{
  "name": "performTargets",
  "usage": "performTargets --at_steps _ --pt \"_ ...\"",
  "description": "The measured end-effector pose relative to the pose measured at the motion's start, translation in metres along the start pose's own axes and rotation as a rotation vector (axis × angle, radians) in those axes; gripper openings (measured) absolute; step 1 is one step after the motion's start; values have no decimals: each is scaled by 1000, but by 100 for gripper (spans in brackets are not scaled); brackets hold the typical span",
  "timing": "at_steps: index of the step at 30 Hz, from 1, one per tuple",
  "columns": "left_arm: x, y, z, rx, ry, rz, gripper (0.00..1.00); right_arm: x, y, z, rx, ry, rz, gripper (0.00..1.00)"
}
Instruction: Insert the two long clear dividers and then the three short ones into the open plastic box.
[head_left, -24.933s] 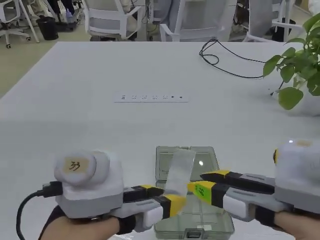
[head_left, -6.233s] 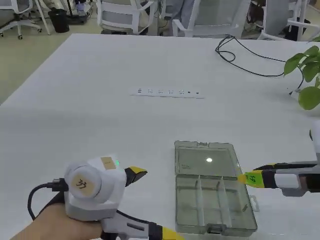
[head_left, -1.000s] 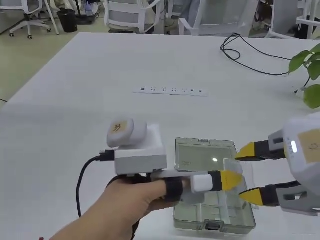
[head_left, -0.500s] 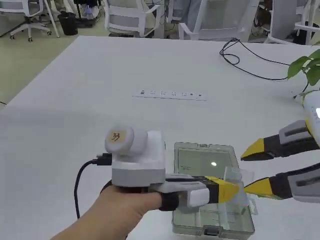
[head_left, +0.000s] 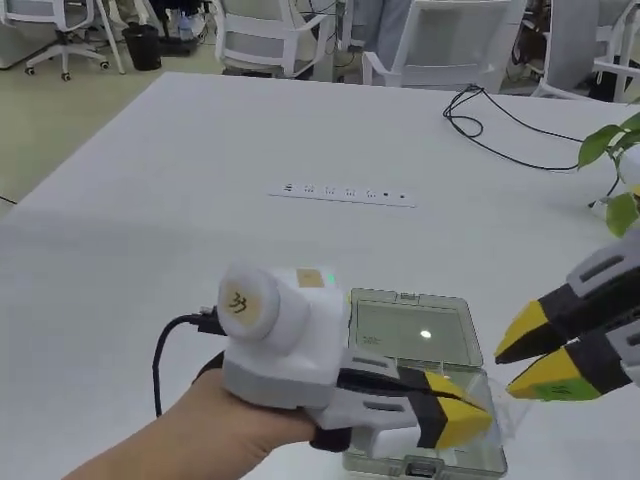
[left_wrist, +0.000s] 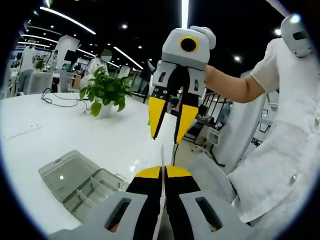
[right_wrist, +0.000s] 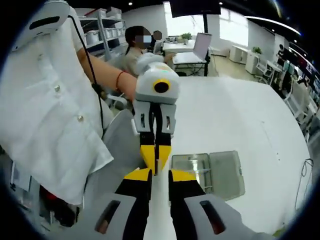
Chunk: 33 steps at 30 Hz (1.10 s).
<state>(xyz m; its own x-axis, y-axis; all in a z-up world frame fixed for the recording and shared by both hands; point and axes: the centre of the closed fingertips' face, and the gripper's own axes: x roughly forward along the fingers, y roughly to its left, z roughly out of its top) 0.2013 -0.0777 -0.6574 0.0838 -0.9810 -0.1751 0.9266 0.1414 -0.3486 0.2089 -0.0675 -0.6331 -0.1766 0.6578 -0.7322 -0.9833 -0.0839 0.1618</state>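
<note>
Your left gripper (head_left: 455, 420) is clamped on a clear divider (left_wrist: 161, 156), held edge-up over the box (head_left: 415, 330) on the bench (head_left: 200, 200). Your right gripper (head_left: 504, 372) faces it with jaws slightly apart, probably to steady the divider for slotting.

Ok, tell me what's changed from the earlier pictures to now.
The left gripper, clear of the box six seconds back, has come over the open box shut on a clear short divider, and in the last second slid toward its near edge. The right gripper, right of the box, has narrowed its jaws but remains open. The box stayed put, still open.
</note>
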Motion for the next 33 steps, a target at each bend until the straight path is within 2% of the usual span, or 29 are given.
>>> performTargets --at_steps 8,15,23,33 --pt "-2 -6 5 40 -13 -22 0 6 10 -2 10 17 71 9" --pt "-2 -9 6 59 -22 -38 0 11 16 -2 18 12 109 6" --pt "-2 -11 5 78 -20 -42 0 11 16 -3 25 -1 126 3" --pt "-4 -10 1 97 -11 -31 0 14 15 -4 17 0 119 3"
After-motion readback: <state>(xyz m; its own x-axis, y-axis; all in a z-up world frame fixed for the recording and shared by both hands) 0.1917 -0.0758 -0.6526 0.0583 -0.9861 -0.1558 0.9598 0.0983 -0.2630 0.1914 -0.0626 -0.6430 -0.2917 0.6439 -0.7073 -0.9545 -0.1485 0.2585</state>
